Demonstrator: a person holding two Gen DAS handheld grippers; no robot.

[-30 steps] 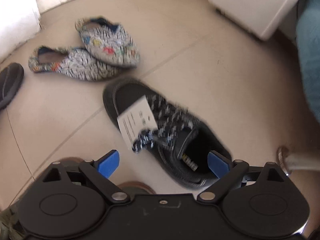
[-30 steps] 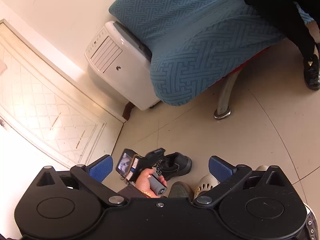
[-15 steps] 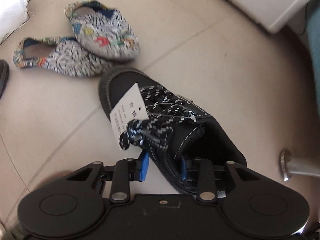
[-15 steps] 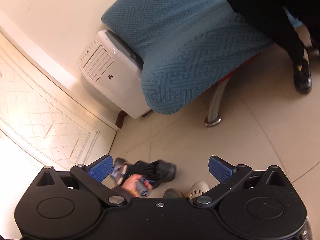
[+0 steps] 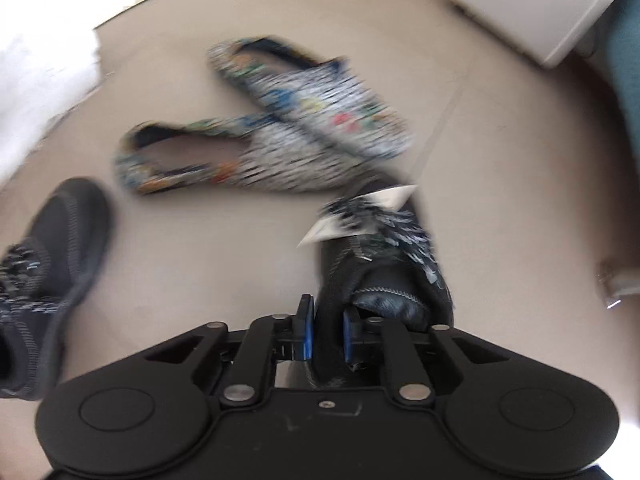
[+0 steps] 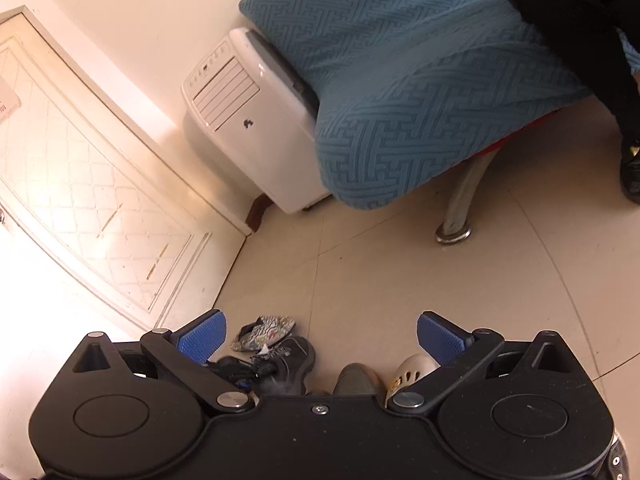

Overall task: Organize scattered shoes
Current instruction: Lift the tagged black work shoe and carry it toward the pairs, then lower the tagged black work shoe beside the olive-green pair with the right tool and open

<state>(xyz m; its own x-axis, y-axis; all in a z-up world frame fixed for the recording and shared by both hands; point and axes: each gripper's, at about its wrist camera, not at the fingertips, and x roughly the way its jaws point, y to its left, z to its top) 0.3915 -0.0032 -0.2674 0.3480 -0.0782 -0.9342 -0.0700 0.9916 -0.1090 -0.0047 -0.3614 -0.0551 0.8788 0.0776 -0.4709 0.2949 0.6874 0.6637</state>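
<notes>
In the left wrist view my left gripper [image 5: 326,322] has its jaws closing, and the blue pads pinch the side wall of a black lace-up sneaker [image 5: 384,264] with a white paper tag [image 5: 390,196]. The sneaker is blurred by motion. Its match, a second black sneaker [image 5: 52,248], lies at the left edge. Two patterned slippers [image 5: 312,116] lie crossed just beyond. In the right wrist view my right gripper [image 6: 320,336] stands open over bare floor with nothing between its fingers. The held sneaker [image 6: 290,358] and a patterned slipper [image 6: 266,330] show below it.
A grey shoe [image 6: 356,378] and a white clog [image 6: 412,366] peek out by the right gripper. A white appliance [image 6: 248,120] stands against the wall beside a blue-covered seat [image 6: 420,80] on a metal leg [image 6: 460,208]. A person's black-clad leg [image 6: 580,20] is at the top right, a door [image 6: 80,200] at the left.
The left jaws went from wide open to clamped on the sneaker's side wall, then swung left with it, bringing the second black sneaker into view. The right gripper stayed open and drifted slightly.
</notes>
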